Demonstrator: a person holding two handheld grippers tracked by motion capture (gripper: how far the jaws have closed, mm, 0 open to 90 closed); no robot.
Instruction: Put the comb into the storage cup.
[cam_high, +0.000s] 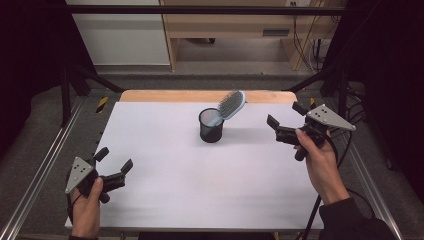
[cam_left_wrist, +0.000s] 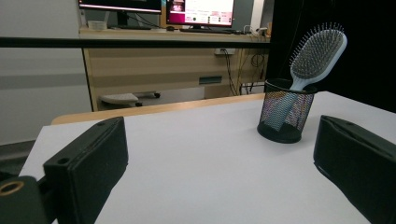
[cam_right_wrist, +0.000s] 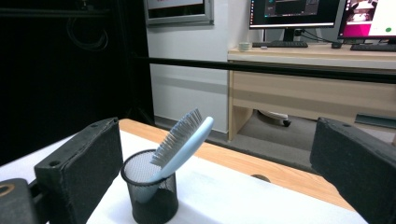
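Note:
A black mesh cup stands upright near the back middle of the white table. A light blue hairbrush rests handle-down in it, its bristled head leaning up to the right. The cup and brush appear ahead and to the right in the left gripper view; the cup and brush sit low and left of centre in the right gripper view. My left gripper is open at the front left, far from the cup. My right gripper is open, held to the right of the cup, nothing between its jaws.
A wooden strip runs along the table's far edge. Metal frame rails flank both sides. A wooden desk with monitors stands beyond the table. A black horizontal bar crosses behind.

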